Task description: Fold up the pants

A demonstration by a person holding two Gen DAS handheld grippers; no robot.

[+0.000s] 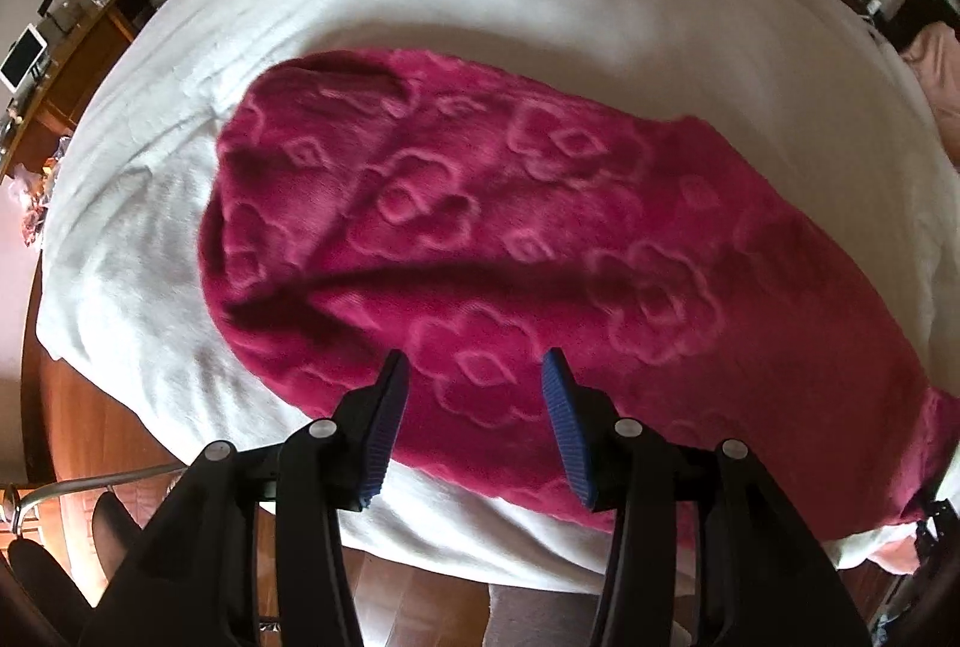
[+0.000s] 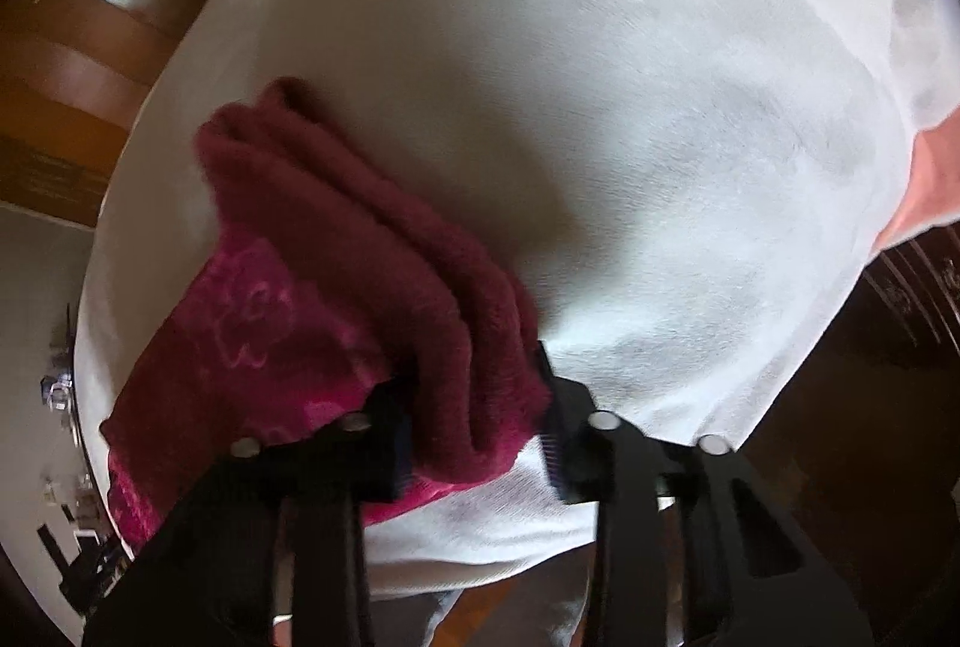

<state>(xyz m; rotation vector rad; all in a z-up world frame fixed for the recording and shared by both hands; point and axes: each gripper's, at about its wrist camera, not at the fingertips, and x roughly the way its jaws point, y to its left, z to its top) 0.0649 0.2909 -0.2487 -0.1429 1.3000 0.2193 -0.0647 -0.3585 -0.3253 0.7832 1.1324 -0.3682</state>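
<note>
The pants (image 1: pixel 510 239) are magenta fleece with an embossed flower pattern, lying folded lengthwise on a table covered with a white cloth (image 1: pixel 420 5). My left gripper (image 1: pixel 477 365) is open and empty, hovering just above the pants near their front edge. In the right wrist view, my right gripper (image 2: pixel 474 383) is closed on a thick bunched end of the pants (image 2: pixel 372 257), with several layers of fleece between its jaws, over the white cloth (image 2: pixel 660 107).
A wooden shelf unit (image 1: pixel 90 23) with small items stands at the far left. Wooden floor (image 1: pixel 102 419) and a chair frame (image 1: pixel 90 485) lie below the table's near edge. A pink cloth (image 1: pixel 936 71) lies at the right.
</note>
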